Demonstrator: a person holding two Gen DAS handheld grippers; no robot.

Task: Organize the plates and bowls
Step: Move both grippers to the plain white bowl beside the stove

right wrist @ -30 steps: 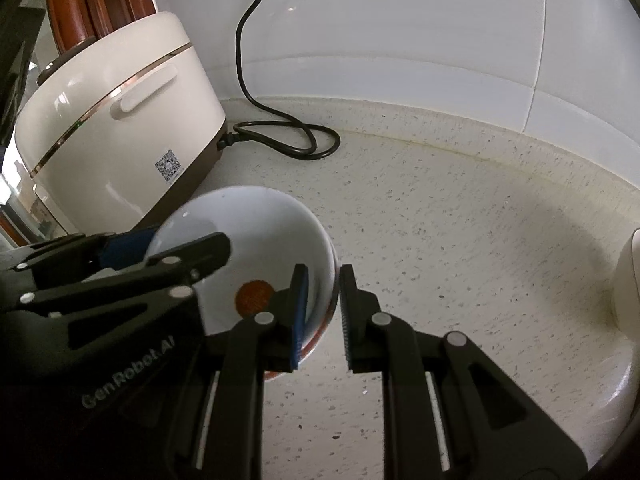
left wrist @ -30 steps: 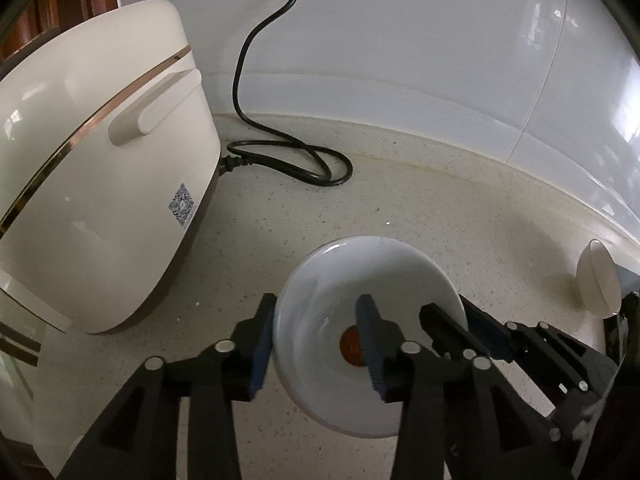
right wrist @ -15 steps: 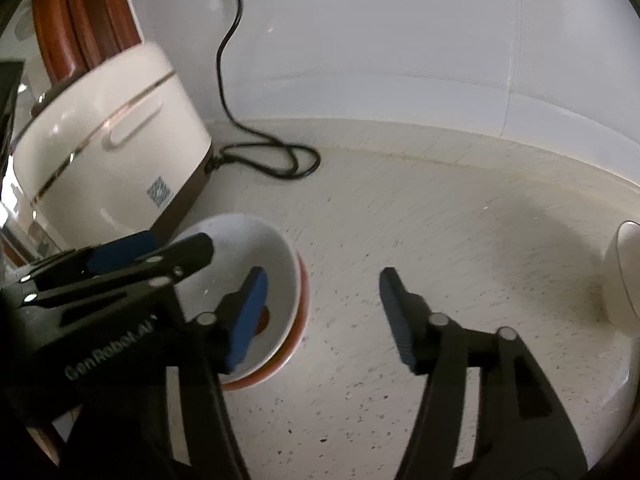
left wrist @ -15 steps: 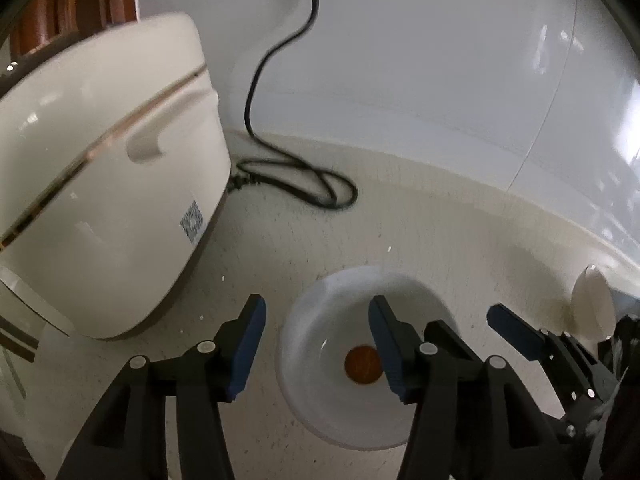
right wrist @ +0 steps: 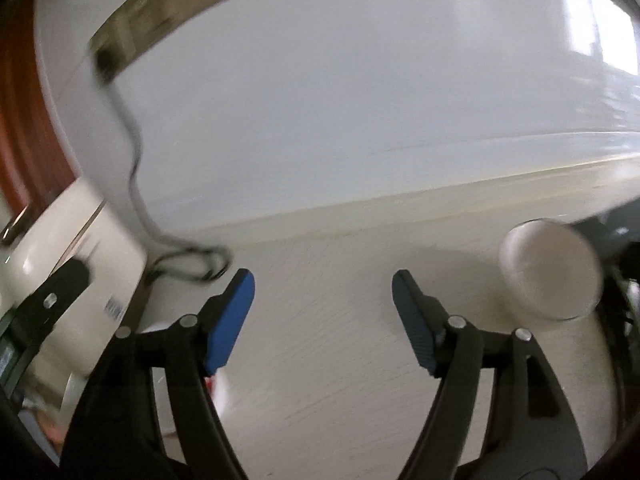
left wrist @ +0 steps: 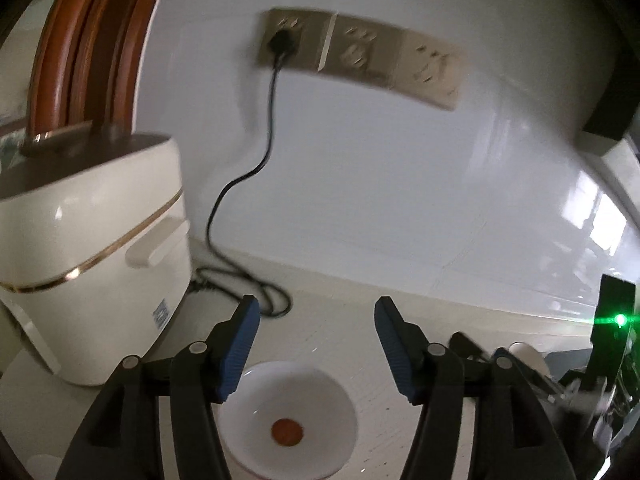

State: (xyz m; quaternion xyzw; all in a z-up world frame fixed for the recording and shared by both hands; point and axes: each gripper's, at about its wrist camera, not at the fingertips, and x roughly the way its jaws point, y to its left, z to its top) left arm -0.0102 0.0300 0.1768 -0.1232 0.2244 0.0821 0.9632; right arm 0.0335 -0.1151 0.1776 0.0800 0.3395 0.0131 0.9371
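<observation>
white and empty-handed, the bowl [left wrist: 286, 420] sat on the speckled counter [left wrist: 400, 360] beside the rice cooker [left wrist: 88, 264], below the left gripper [left wrist: 316, 344] with its jaws spread wide. in the right wrist view, the right gripper [right wrist: 322, 320] was likewise spread over bare counter, gripping nothing; the bowl was not clearly visible there.

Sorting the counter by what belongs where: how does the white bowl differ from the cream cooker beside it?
The white bowl is low, round and open-topped, with a red-brown spot at its bottom; the cream cooker is tall, boxy and lidded, with a gold band. The cooker has a black cord plugged into the wall; the bowl has none. Both sit on the speckled counter.
</observation>
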